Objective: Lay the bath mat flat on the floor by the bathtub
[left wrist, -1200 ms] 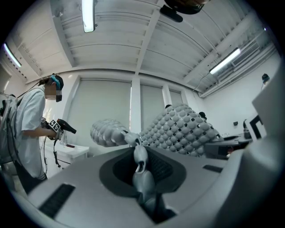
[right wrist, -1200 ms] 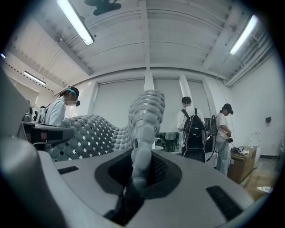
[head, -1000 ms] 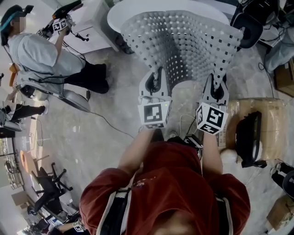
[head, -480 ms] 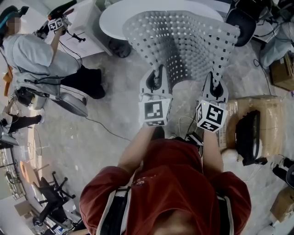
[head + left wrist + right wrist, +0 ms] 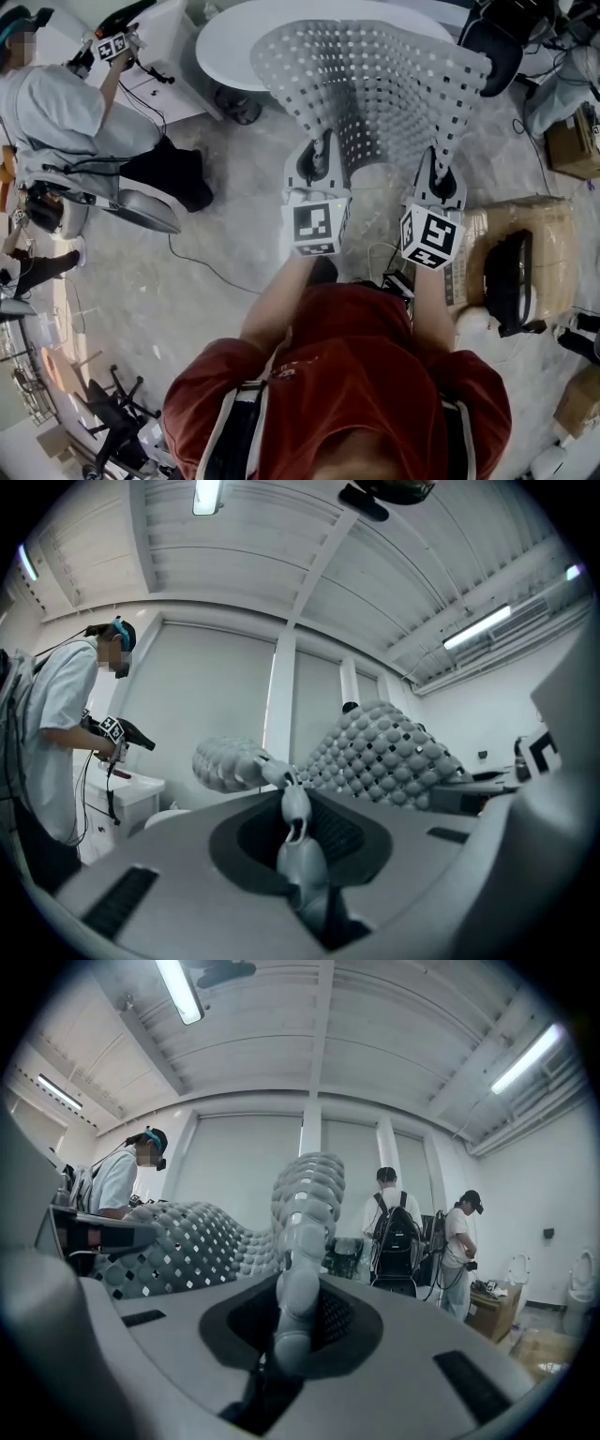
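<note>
Legible markings: only the black-and-white square patterns on each gripper's marker cube (image 5: pixel 317 228) can be made out. Any other print is too small to be read.

The bath mat (image 5: pixel 375 94) – pale grey, pebbled, pierced by rows of small square holes – is held up off the floor (image 5: pixel 216 244), not laid on it. Its near edge is pinched at two points and runs from 9 o'clock to 3 o'clock in the head view. From that edge the sheet stretches away toward 12 o'clock and widens as it goes, with a sagging fold down the middle. The far part is seen over the rim of the white bathtub (image 5: pixel 234 37), which lies at 11 to 12 o'clock. Which side of the mat is the longer cannot be settled.

The left gripper (image 5: pixel 321 150) is closed narrowly on the mat's near left corner; in the left gripper view a strip of mat (image 5: pixel 295 827) is clamped between the jaws. The right gripper (image 5: pixel 442 159) is likewise drawn in tight on the near right corner, and the mat (image 5: pixel 298 1269) is seen rising upright from its jaws.

A cardboard box (image 5: pixel 553 234) is noted at 3 o'clock, and a person in a pale shirt (image 5: pixel 66 103) at 10 o'clock.
</note>
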